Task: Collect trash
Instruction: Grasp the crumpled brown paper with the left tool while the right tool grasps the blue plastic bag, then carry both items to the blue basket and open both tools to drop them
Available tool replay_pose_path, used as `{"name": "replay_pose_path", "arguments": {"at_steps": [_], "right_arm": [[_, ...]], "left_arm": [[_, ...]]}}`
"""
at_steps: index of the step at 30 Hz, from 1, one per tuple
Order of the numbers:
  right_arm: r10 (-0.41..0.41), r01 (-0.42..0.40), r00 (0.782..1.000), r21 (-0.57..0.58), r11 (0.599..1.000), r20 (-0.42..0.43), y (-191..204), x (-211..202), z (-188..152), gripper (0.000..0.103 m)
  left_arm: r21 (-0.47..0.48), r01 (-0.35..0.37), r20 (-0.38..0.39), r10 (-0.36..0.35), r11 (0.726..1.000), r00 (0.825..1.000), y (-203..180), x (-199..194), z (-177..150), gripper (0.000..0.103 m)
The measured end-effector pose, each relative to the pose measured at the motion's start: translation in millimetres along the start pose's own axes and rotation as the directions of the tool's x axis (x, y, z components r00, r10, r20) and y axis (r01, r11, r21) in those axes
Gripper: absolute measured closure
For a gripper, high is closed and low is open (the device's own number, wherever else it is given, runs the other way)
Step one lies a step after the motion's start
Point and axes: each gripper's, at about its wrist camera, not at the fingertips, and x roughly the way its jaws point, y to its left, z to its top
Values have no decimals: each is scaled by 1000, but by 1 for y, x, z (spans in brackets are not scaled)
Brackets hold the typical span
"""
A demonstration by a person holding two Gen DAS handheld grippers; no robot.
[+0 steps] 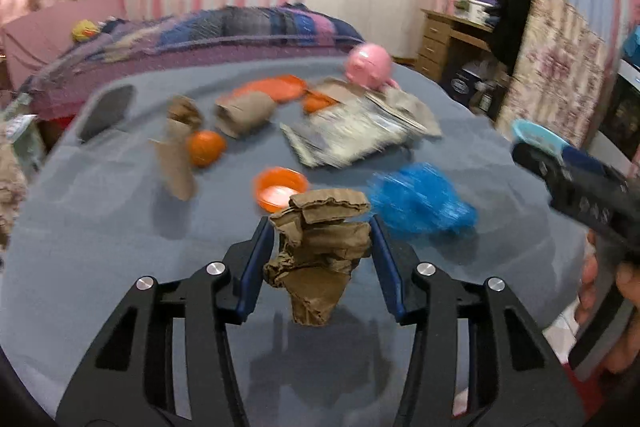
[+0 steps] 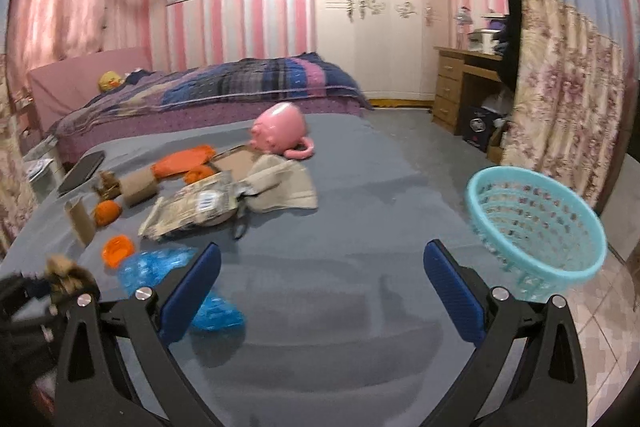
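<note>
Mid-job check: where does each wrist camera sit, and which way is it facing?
Left wrist: behind the left hand-held gripper, shut on crumpled brown paper, facing the bed; the person's hand shows at right.
Right wrist: behind the open right hand-held gripper, facing the bed; no hand visible.
Shared: blue plastic wad, pink mug, teal basket.

My left tool (image 1: pixel 322 227) holds the crumpled cardboard (image 1: pixel 318 251) above the table's (image 2: pixel 360 187) near edge. Plastic bag (image 1: pixel 420 207) just right of it, small bowl (image 1: pixel 280 187) just behind. Newspaper (image 2: pixel 192 207) mid-table; piggy bank (image 2: pixel 280 131) at far edge. Basket (image 2: pixel 536 223) at the right edge.
</note>
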Motion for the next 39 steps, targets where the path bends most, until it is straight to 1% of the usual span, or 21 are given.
{"name": "replay_pose_path", "arguments": {"at_steps": [1, 4, 8, 10, 14, 15, 16, 17, 19, 20, 21, 22, 23, 25, 27, 30, 36, 39], "right_arm": [[13, -13, 1000, -7, 1000, -2, 4, 0, -1, 4], [39, -40, 999, -51, 998, -10, 23, 2, -4, 4], [82, -85, 996, -80, 993, -44, 46, 12, -10, 4], [94, -99, 994, -92, 991, -49, 54, 15, -13, 4], [99, -112, 990, -137, 984, -97, 70, 29, -22, 6], [103, -118, 989, -145, 982, -106, 73, 32, -25, 9], [104, -122, 988, -158, 980, -116, 76, 35, -27, 16], [114, -138, 984, -175, 975, -139, 80, 40, -31, 21], [149, -178, 975, -177, 968, -164, 83, 45, -35, 37], [164, -193, 973, -179, 965, -164, 85, 45, -35, 42], [171, -199, 972, -183, 963, -158, 86, 43, -35, 54], [174, -201, 973, -189, 961, -150, 87, 42, -34, 61], [178, -203, 974, -194, 960, -139, 87, 40, -33, 63], [191, -212, 974, -187, 959, -124, 85, 38, -32, 70], [194, -209, 976, -175, 962, -99, 80, 37, -29, 71], [167, -175, 984, -176, 969, -58, 72, 34, -27, 72], [146, -152, 988, -134, 979, -51, 52, 32, -26, 72], [145, -150, 988, -140, 979, -46, 48, 26, -22, 72]], "left_arm": [[-14, -16, 8, 16, 1000, 1000, 6, -3, 2, 55], [-80, -98, 27, 100, 992, 995, 33, -10, 10, 55], [-126, -161, 29, 166, 979, 986, 55, -11, 15, 55], [-140, -176, 25, 181, 974, 983, 61, -12, 15, 55], [-156, -172, 26, 178, 973, 984, 67, -14, 16, 55], [-157, -169, 27, 175, 973, 984, 67, -15, 17, 55], [-157, -166, 30, 173, 974, 984, 67, -15, 16, 55], [-155, -165, 33, 172, 974, 984, 66, -15, 16, 55], [-149, -173, 30, 179, 974, 983, 64, -14, 15, 55], [-150, -177, 24, 183, 973, 983, 63, -12, 15, 55], [-153, -178, 20, 184, 972, 983, 64, -11, 15, 55], [-158, -177, 18, 182, 971, 983, 65, -10, 15, 55], [-167, -176, 15, 181, 970, 983, 66, -9, 15, 55], [-182, -176, 6, 180, 967, 984, 69, -6, 16, 55], [-186, -172, 6, 176, 967, 984, 69, -5, 15, 55], [-174, -179, 19, 185, 968, 983, 66, -7, 15, 55], [-152, -175, 37, 182, 973, 983, 58, -8, 15, 55], [-138, -180, 49, 188, 974, 981, 54, -9, 16, 55]]}}
